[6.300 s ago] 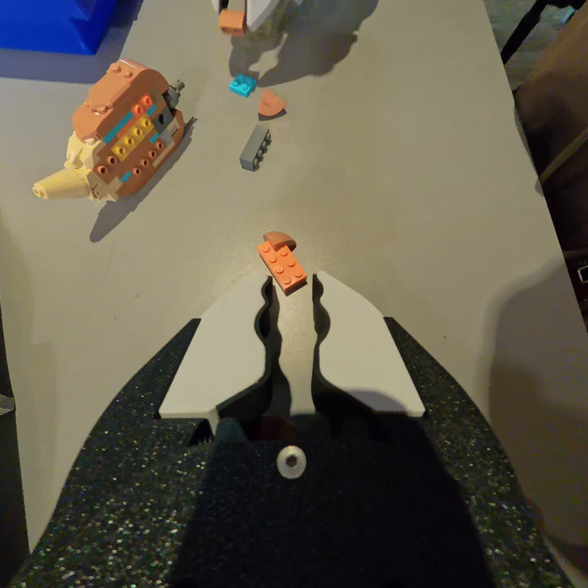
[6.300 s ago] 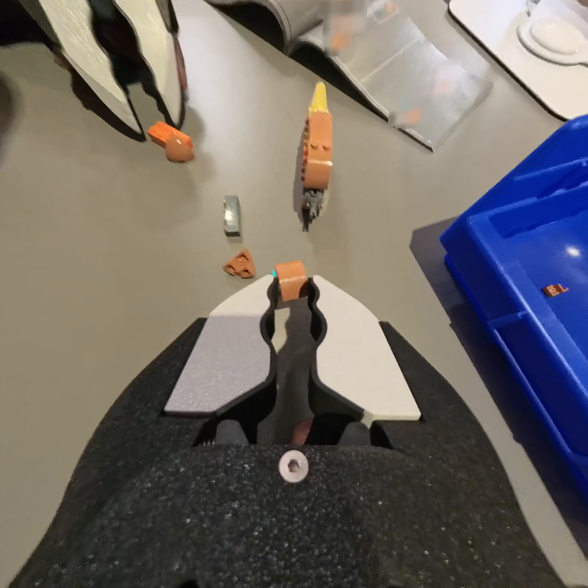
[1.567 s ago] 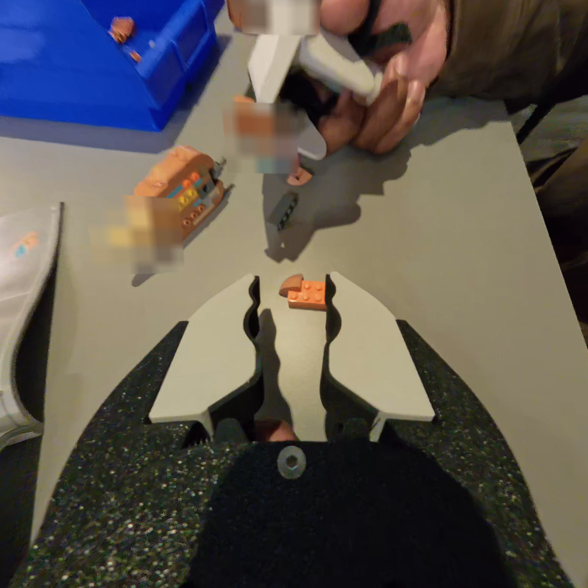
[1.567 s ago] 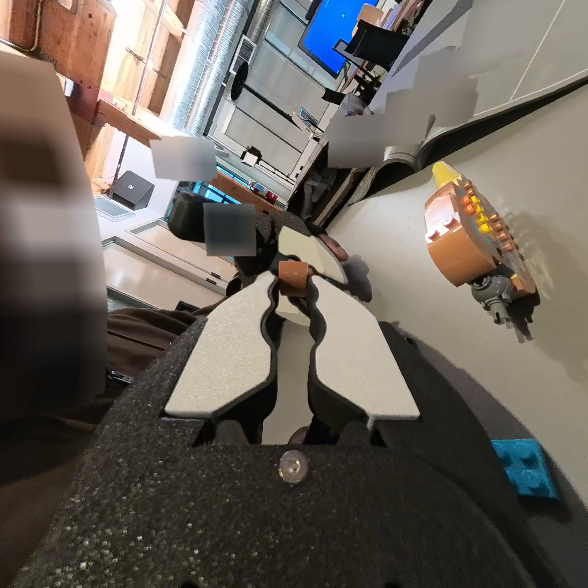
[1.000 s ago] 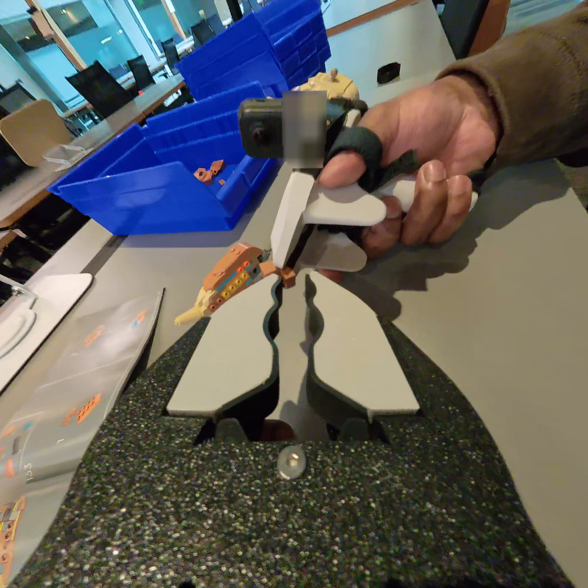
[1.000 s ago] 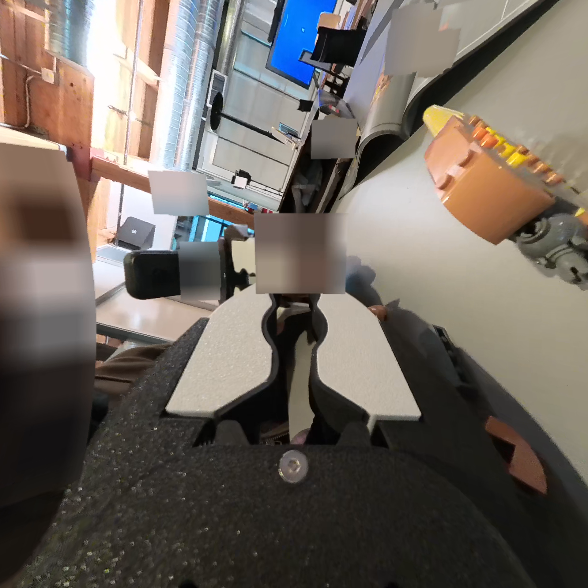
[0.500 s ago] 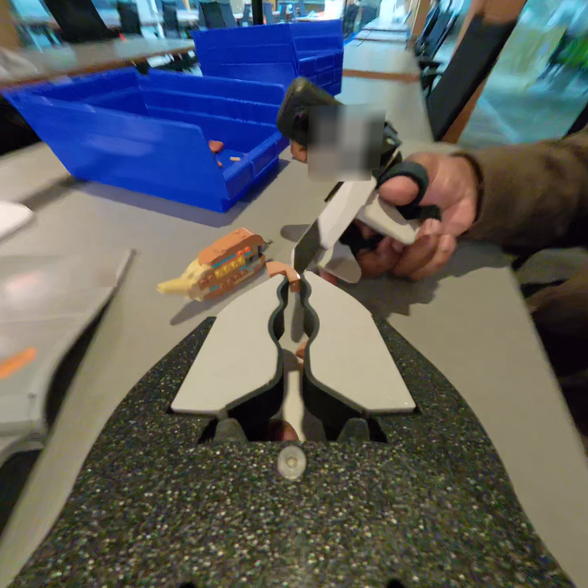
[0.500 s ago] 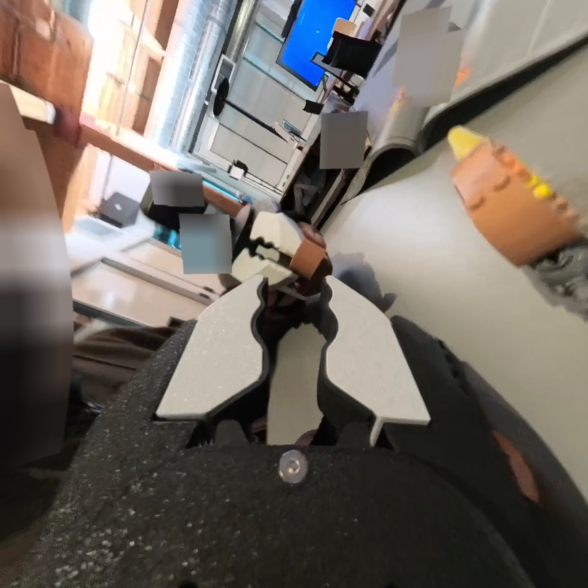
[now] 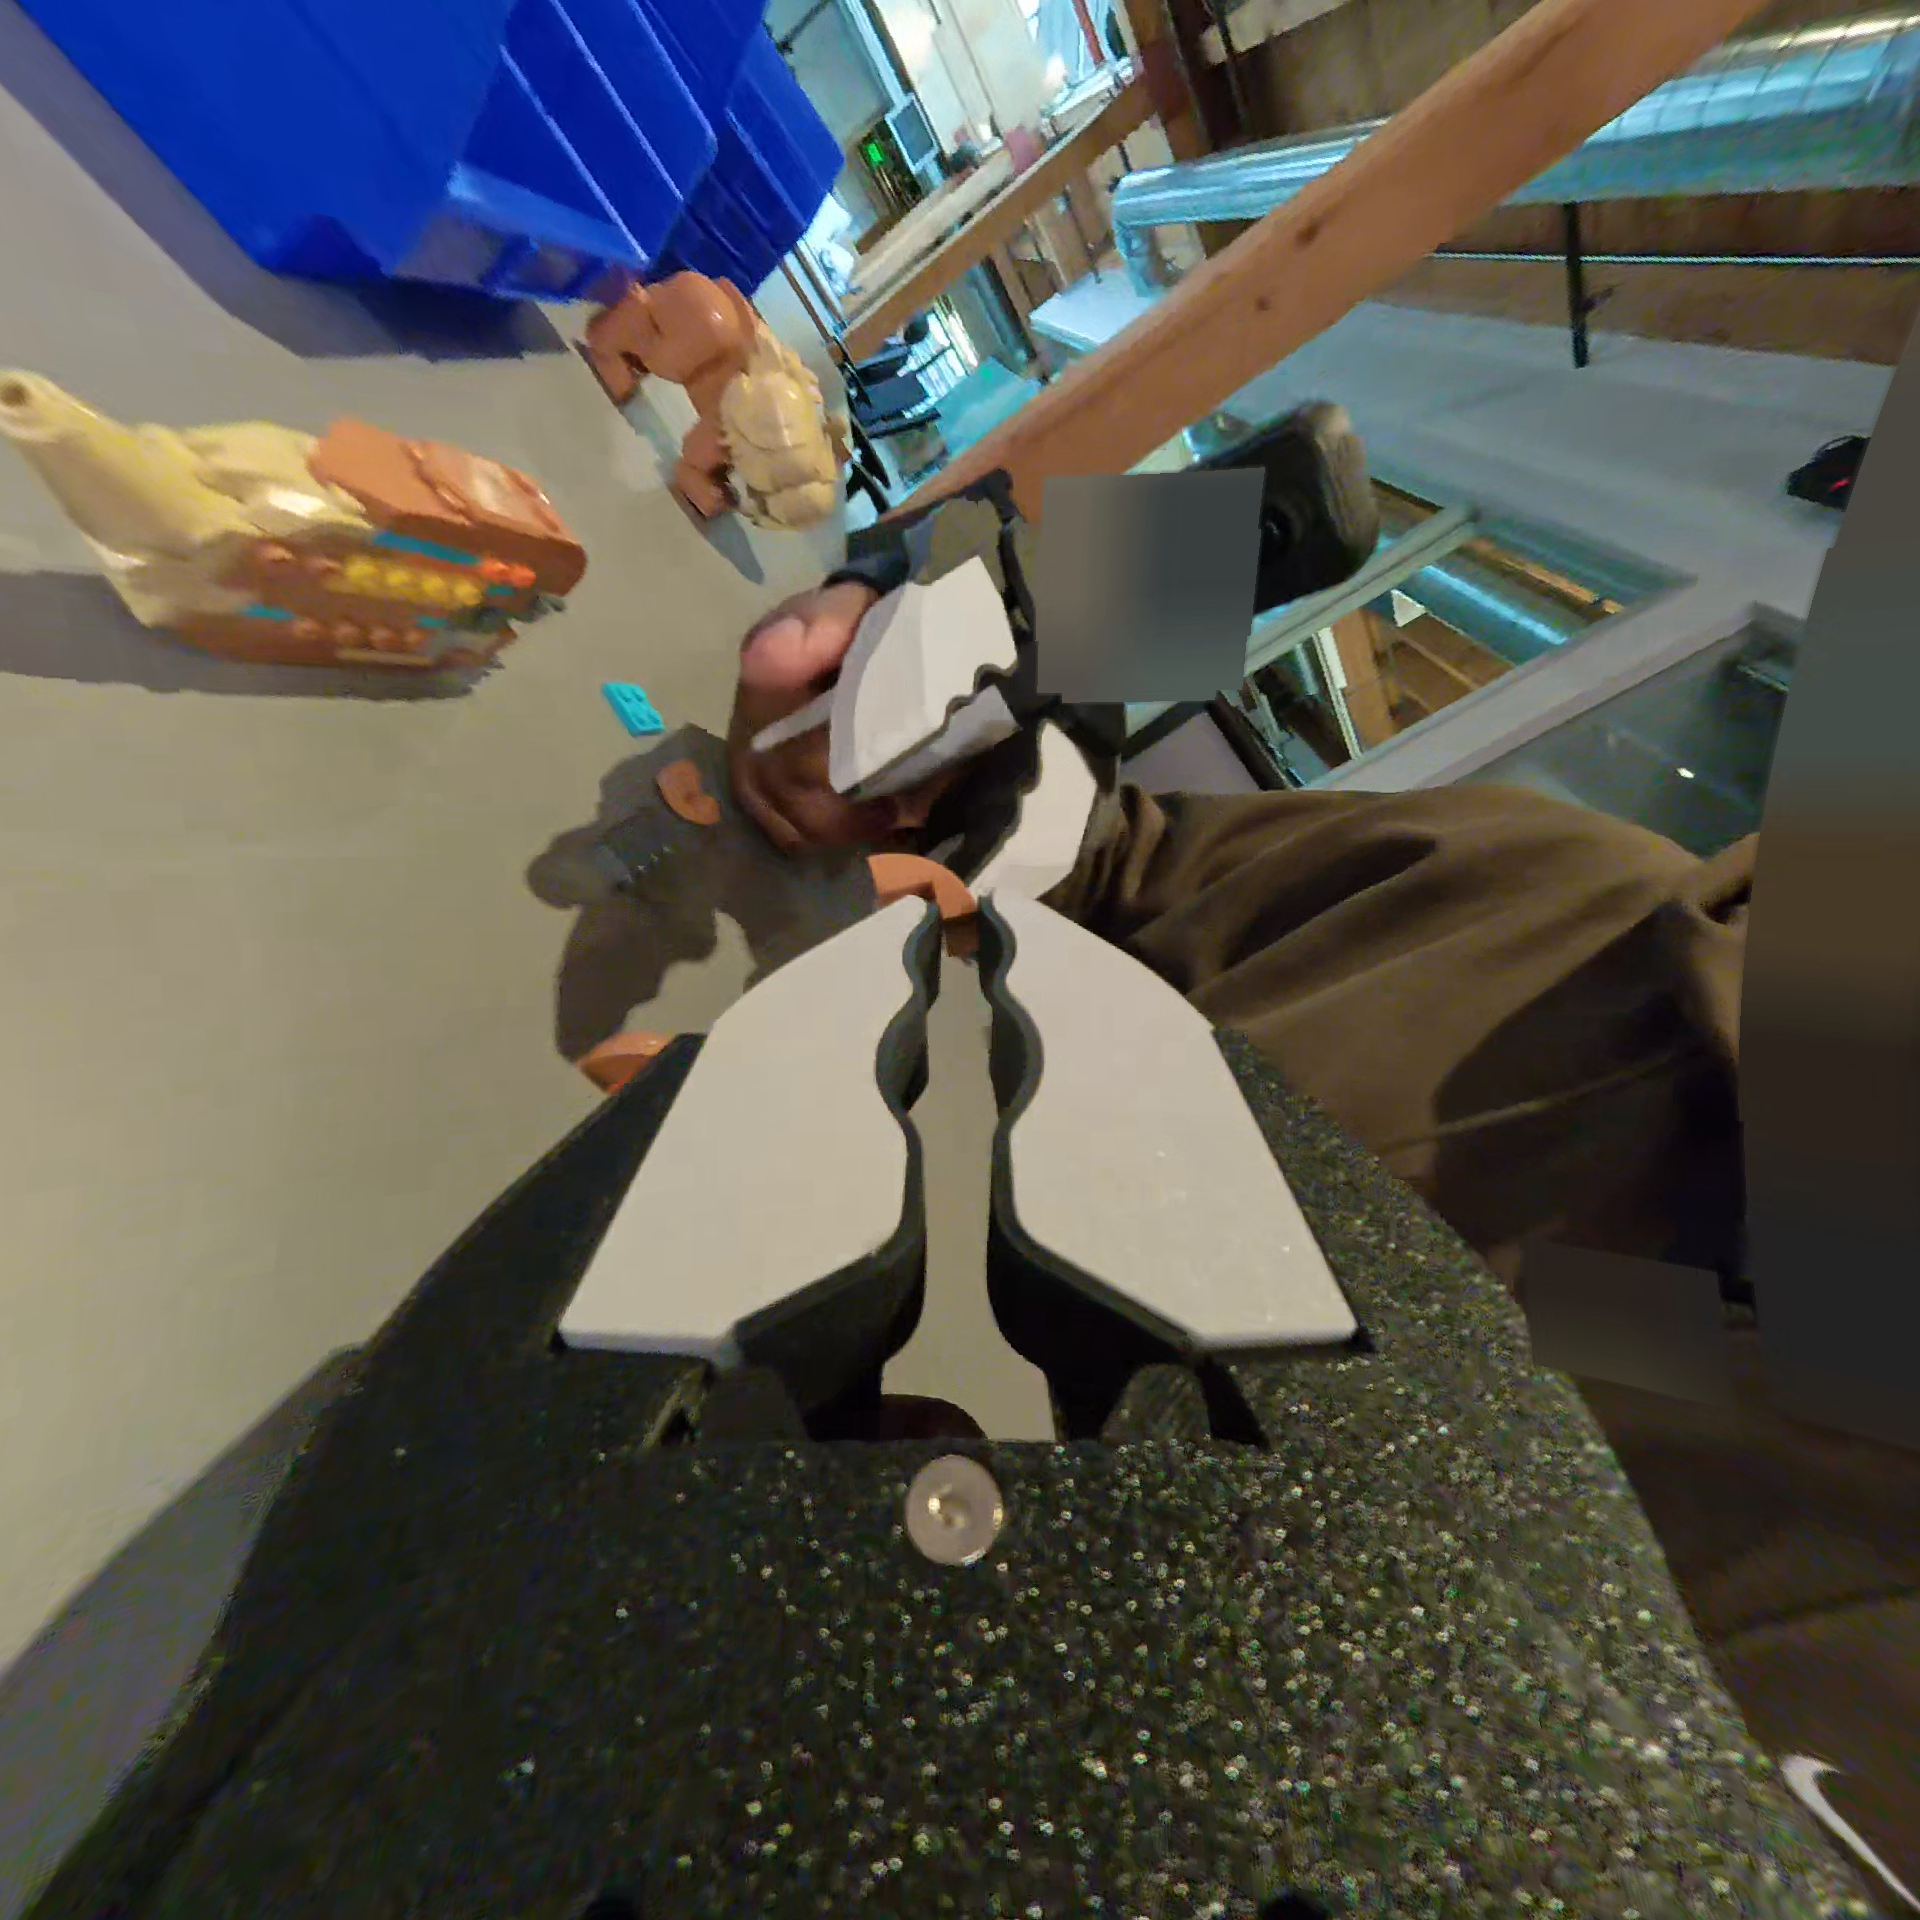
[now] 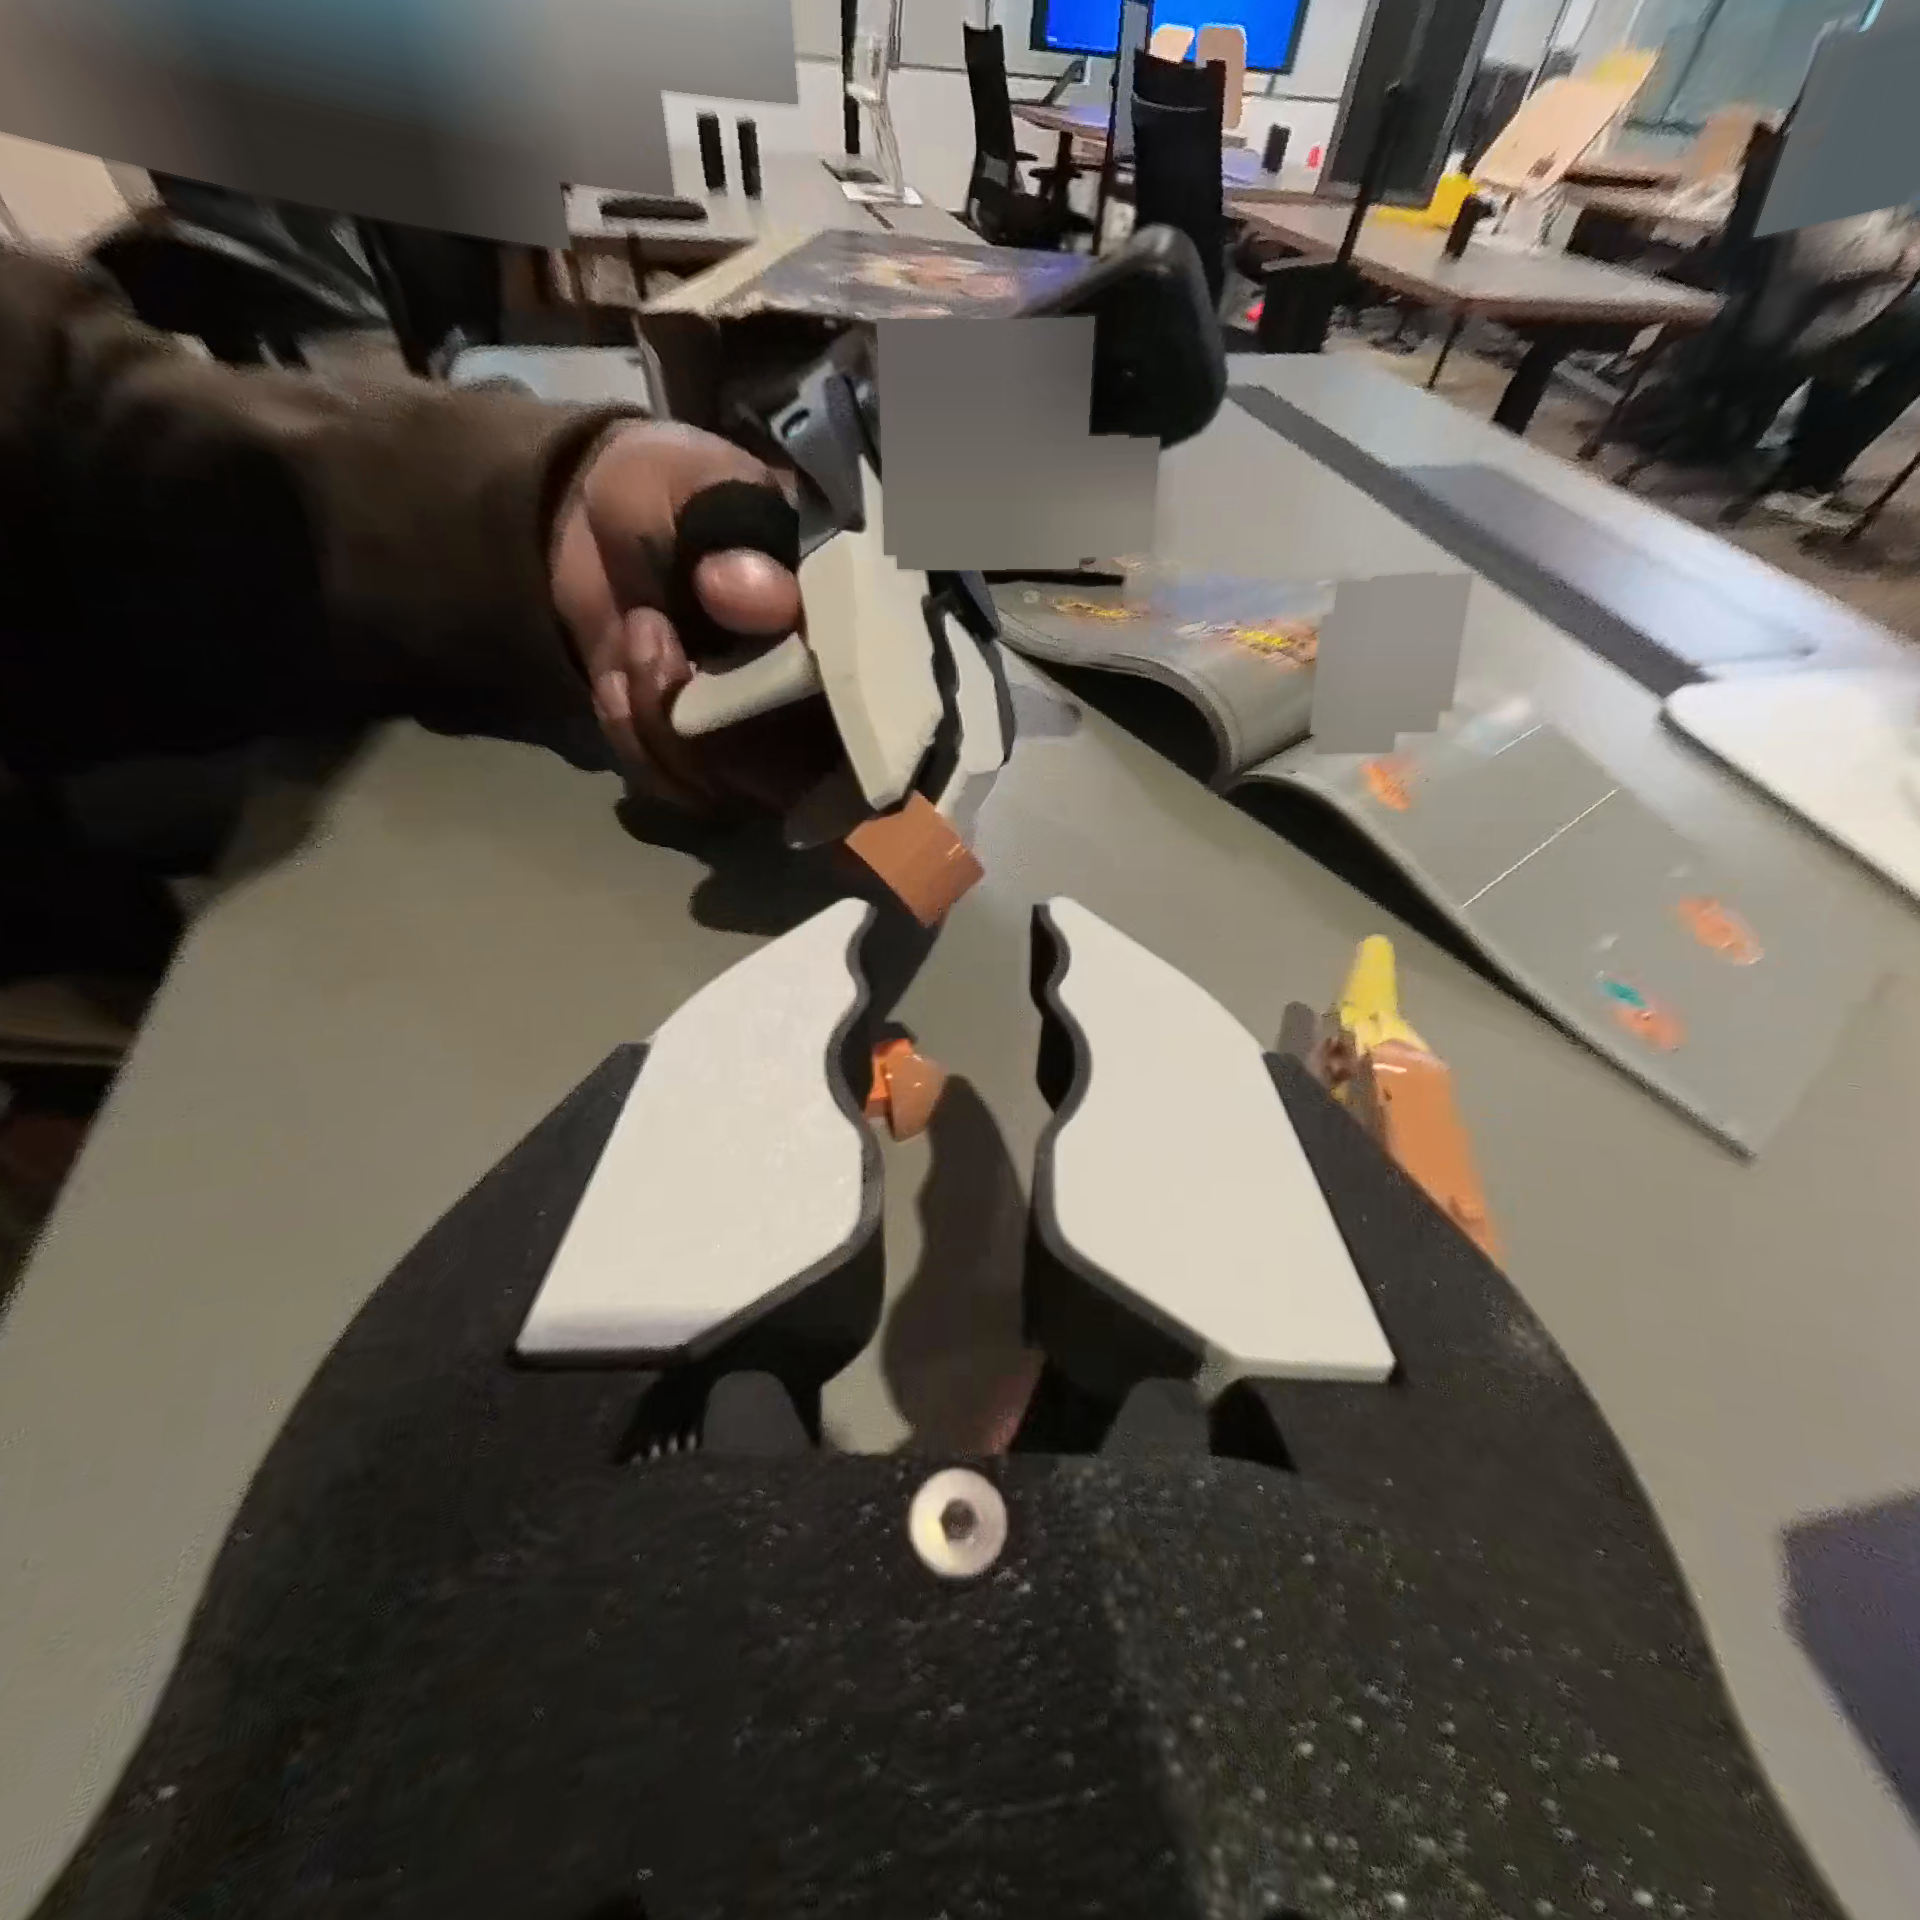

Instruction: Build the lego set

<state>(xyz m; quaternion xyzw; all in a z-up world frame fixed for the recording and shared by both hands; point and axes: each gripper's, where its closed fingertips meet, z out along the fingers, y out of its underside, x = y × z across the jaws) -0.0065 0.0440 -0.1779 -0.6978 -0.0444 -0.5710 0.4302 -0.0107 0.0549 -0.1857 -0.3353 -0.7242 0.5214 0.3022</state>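
Observation:
My left gripper (image 9: 956,909) is shut on a small brown curved brick (image 9: 920,883) and holds it in the air; the right wrist view shows that gripper (image 10: 925,795) and the brick (image 10: 914,852) at its tips. My right gripper (image 10: 951,914) is open and empty just below the brick, its fingers (image 9: 914,675) facing the left gripper. An orange plate with a brown rounded piece (image 10: 902,1086) lies on the table between the right fingers. The brown and tan build (image 9: 312,561) lies on its side on the grey table (image 9: 260,935).
Loose on the table are a teal plate (image 9: 632,709), a brown curved piece (image 9: 688,792) and a grey brick (image 9: 634,852). Blue bins (image 9: 416,125) and a brown and tan figure (image 9: 748,416) stand behind them. An open instruction booklet (image 10: 1455,810) lies beyond the build (image 10: 1392,1081). The tips of both grippers are at nearly the same place.
The right gripper held the brown brick, brought it to the left gripper and opened. The left gripper shut on it and still holds it. The right gripper has drawn back a little.

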